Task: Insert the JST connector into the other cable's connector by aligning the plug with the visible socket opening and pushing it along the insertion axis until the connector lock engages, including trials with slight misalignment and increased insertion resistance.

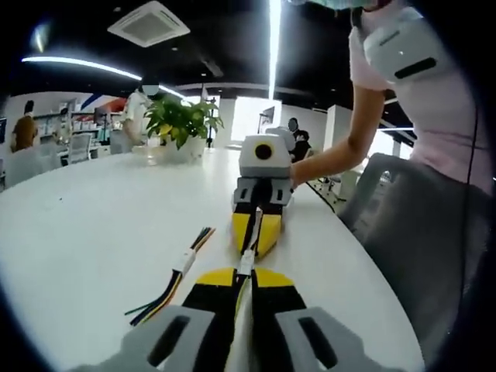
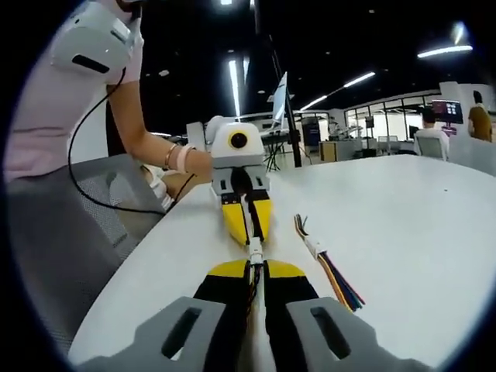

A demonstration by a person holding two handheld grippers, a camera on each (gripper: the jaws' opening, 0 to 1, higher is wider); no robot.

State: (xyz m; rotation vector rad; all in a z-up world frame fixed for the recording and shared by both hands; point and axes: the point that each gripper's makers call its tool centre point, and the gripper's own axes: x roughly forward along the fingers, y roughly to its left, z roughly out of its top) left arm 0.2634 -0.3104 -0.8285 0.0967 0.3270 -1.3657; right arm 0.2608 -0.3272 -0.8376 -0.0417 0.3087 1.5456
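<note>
White table lies under both your tongs. Left of your left gripper a spare multicoloured cable lies loose on it. Your left gripper is clenched on its white connector, which juts from the jaw tips. Your right gripper faces it tip to tip, clenched on the mating connector; the two meet between the tongs.
</note>
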